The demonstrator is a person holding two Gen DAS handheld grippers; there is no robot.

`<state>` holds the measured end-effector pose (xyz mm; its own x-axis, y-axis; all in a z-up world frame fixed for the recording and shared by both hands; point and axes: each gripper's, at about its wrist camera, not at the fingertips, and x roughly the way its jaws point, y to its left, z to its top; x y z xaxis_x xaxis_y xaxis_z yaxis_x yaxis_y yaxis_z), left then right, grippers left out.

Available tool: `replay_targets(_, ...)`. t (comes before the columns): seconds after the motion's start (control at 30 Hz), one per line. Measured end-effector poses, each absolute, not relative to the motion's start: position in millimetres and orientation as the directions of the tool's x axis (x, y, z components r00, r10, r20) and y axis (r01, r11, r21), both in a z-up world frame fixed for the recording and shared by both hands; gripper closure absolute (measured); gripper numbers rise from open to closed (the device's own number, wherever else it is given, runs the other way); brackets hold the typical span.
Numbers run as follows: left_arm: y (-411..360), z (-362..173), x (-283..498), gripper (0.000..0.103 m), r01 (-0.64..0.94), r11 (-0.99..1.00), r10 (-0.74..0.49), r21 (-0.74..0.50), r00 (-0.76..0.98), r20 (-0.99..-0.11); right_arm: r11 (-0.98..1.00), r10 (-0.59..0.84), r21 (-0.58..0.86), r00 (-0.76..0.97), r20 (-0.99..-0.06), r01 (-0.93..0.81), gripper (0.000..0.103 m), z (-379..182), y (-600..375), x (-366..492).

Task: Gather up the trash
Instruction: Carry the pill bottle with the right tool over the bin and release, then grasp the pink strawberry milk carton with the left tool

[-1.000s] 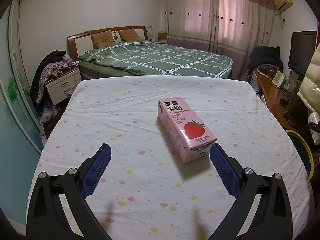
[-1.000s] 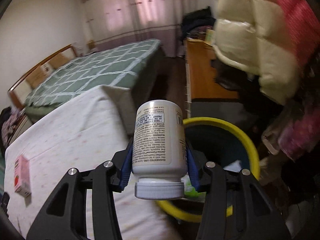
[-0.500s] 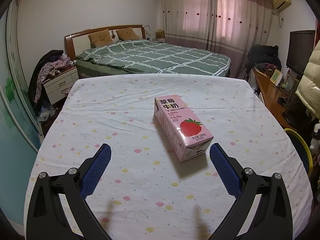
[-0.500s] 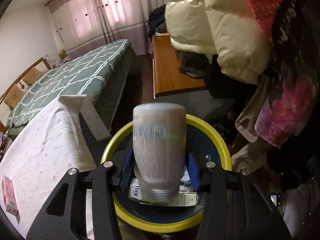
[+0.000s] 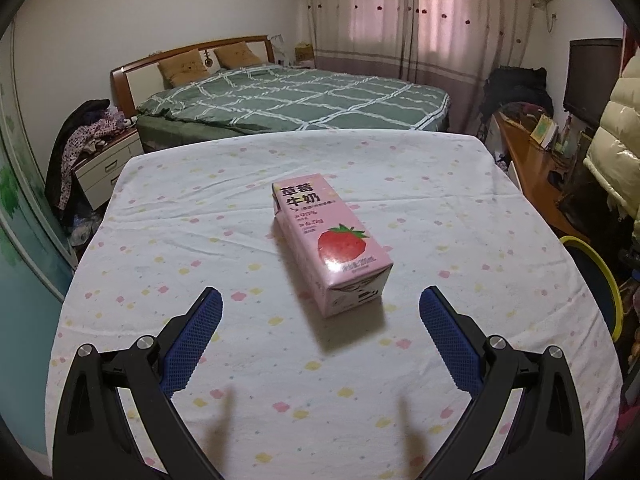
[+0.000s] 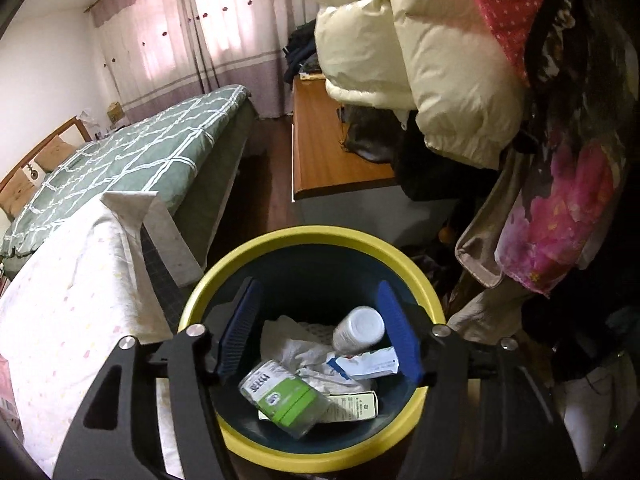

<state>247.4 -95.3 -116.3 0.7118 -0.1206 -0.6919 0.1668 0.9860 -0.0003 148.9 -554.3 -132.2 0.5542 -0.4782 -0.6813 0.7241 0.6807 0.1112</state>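
Note:
A pink strawberry milk carton (image 5: 330,242) lies flat on the table's dotted white cloth (image 5: 200,240). My left gripper (image 5: 320,312) is open and empty, hovering just short of the carton's near end. My right gripper (image 6: 318,328) is open and empty above the yellow-rimmed dark bin (image 6: 304,240). The white pill bottle (image 6: 359,330) lies inside the bin among crumpled paper (image 6: 296,354), a clear green-labelled container (image 6: 282,396) and a flat box (image 6: 356,402). The bin's rim also shows at the right edge of the left wrist view (image 5: 600,276).
A green checked bed (image 5: 292,100) stands beyond the table. A wooden desk (image 6: 332,152) sits behind the bin. A cream puffer jacket (image 6: 416,40) and hanging clothes (image 6: 560,220) crowd the bin's right side. The table corner (image 6: 132,208) is left of the bin.
My right gripper moved from the table's edge to above the bin, opened and let go of the white bottle, which fell into the bin. My left gripper shifted slightly; the carton stayed put.

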Motion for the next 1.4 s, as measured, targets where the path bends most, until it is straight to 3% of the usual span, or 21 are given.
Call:
replay_targets(0.5,-103,-129,340,0.007,0.009,1.000,-0.024,-0.023,0.590,-0.807,0.721,-0.436,0.137,0.598,-0.673,0.679,0.040,-131,-542,157)
replay_targets(0.7,-105,-141,366,0.018,-0.009,1.000,0.009,0.004,0.548,-0.836,0.732,-0.427,0.137,0.606,-0.671,0.667,0.038,-131,-539,158)
replay_targets(0.97,-114,-154,378,0.049,0.035,0.999,-0.005,0.014,0.512,-0.859,0.740,-0.408,0.153,0.618,-0.673,0.655,0.037,-131,-539,159)
replay_targets(1.4,-172,-117,332,0.051,0.221,0.975,-0.104,0.031,0.570,-0.815,0.785,-0.364,0.157,0.652,-0.666,0.599,0.037,-124,-537,146)
